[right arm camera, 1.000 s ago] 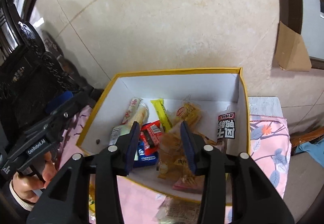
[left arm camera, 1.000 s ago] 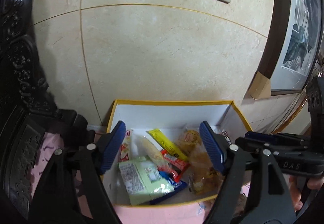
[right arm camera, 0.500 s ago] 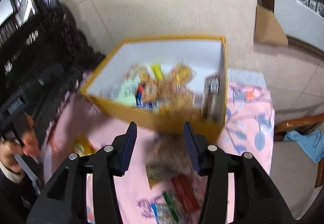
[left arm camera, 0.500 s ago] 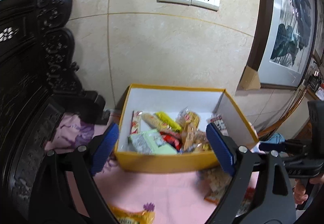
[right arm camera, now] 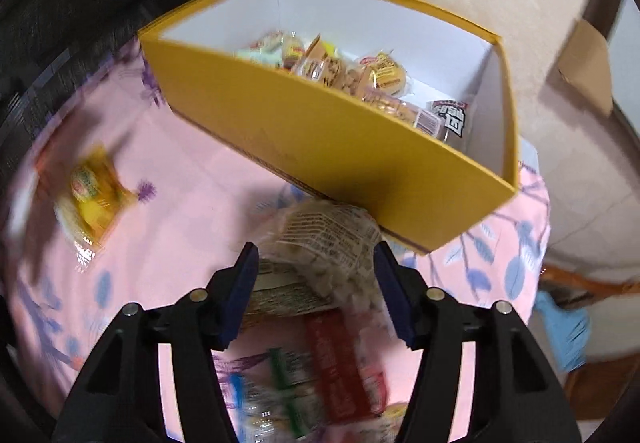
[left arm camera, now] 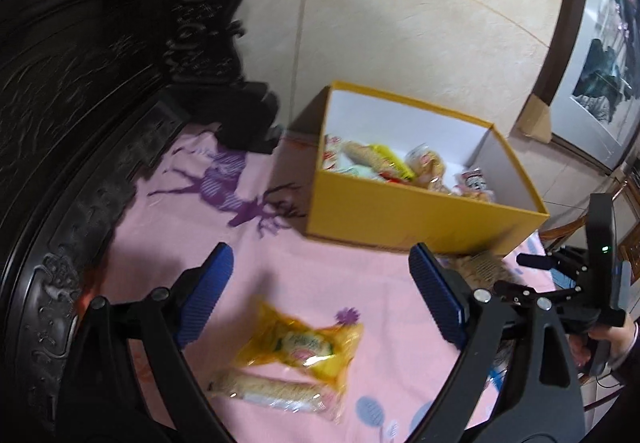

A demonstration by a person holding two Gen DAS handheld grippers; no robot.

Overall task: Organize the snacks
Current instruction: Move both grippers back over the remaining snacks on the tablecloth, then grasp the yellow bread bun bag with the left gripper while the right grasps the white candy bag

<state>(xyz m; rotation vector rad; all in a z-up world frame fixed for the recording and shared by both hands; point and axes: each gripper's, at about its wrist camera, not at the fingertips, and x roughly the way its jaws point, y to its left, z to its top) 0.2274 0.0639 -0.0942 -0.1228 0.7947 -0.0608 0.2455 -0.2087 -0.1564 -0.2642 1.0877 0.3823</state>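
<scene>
Evidently both grippers are set for the next pick: the left gripper (left arm camera: 316,291) gapes wide and empty above the yellow packet (left arm camera: 302,347) at its 6 o'clock, while the right gripper (right arm camera: 316,283), jaws just widened to mid-width, straddles the clear nut bag (right arm camera: 320,239) without pinching it. The yellow box (left arm camera: 404,219), part-filled, waits at 12 o'clock. Motion blur smears the loose wrappers (right arm camera: 316,383) below the right jaws, their labels unreadable.

You can't read much here. In your right wrist view, a black-and-white packet (right arm camera: 452,117) at 3 o'clock inside the yellow box (right arm camera: 320,131) carries bold Chinese characters, too blurred to make out. The clear bag (right arm camera: 324,239) just below the box shows fine print, unreadable.
</scene>
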